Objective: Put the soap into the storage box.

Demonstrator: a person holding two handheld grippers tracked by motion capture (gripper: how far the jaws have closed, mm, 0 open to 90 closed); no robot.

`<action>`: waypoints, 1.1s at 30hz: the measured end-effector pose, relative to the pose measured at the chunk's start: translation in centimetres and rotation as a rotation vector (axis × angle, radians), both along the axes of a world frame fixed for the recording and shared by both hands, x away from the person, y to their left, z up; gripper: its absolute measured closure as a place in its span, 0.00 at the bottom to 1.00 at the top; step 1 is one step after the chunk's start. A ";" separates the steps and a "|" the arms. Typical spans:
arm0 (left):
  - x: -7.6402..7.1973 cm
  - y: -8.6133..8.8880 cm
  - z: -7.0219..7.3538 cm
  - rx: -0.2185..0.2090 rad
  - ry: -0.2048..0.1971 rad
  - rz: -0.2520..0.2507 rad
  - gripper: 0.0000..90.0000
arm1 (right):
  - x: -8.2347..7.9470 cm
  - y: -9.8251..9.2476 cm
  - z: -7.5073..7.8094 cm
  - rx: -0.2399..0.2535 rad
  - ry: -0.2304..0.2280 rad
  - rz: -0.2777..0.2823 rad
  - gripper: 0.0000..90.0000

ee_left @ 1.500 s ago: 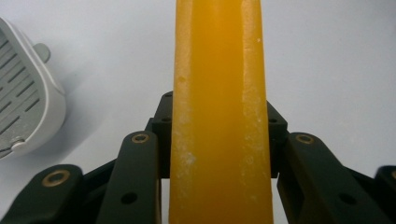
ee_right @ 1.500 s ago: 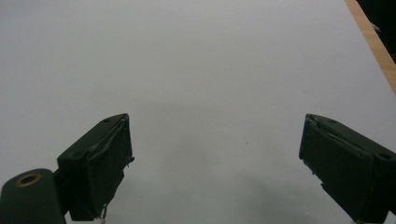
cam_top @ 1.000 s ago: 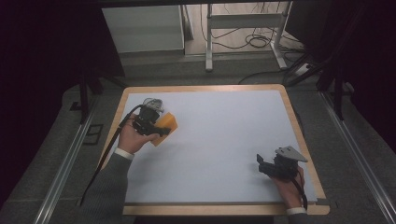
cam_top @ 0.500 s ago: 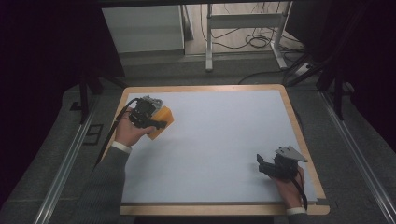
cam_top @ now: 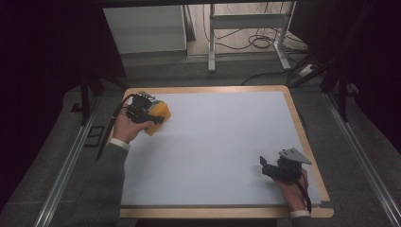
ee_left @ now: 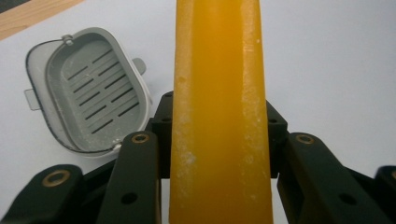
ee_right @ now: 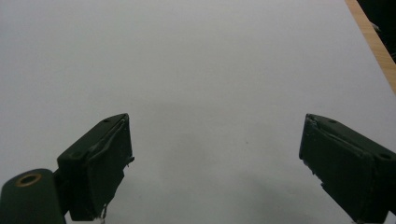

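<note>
**A:** High view. Where does the orange bar (cam_top: 161,115) lie, and which hand has it?

**B:** At the table's (cam_top: 227,142) far left corner, clamped in the left gripper (cam_top: 150,116). In the left gripper view the two black jaws press on the bar's flanks, with the bar (ee_left: 219,112) running straight out between them, so its long axis continues the gripper's own line.

**A:** And the grey slotted dish (ee_left: 88,91)?

**B:** On the white surface just beside the bar, off to the left of the jaws in that view, open side up. Its longer dimension runs obliquely to the bar. Whether the bar's tip hangs above the table or touches it cannot be told.

**A:** The right gripper (cam_top: 274,169)?

**B:** Near right corner, well apart from both things. In the right gripper view its jaws stand wide apart, nothing between them, bare table (ee_right: 201,70) ahead.

**A:** So the coming move turns on what?

**B:** Probably on carrying the bar sideways over the dish and turning it until the two long axes agree; the left hand is far nearer
</note>
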State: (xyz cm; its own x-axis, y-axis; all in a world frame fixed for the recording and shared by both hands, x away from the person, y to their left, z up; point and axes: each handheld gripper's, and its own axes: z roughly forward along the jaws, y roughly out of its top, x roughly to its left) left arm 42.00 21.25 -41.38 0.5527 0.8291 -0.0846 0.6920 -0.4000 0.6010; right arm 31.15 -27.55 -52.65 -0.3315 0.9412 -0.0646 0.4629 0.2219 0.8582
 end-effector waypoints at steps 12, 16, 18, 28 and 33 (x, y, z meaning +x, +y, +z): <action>1.4 0.4 0.3 0.010 0.007 0.030 0.68 | 0.0 0.0 0.0 0.000 0.000 0.000 0.11; 1.8 0.5 0.6 -0.006 0.002 0.038 0.68 | 0.0 0.0 0.0 0.001 -0.001 0.000 0.11; 1.9 0.6 0.6 0.000 0.001 0.043 0.68 | 0.0 0.0 0.0 0.001 0.000 0.000 0.11; 3.2 1.2 0.8 -0.008 -0.003 0.086 0.68 | 0.0 0.0 0.0 -0.001 0.000 0.000 0.11; 4.0 1.5 0.6 -0.013 0.003 0.110 0.68 | 0.0 0.0 0.0 0.000 -0.001 -0.001 0.11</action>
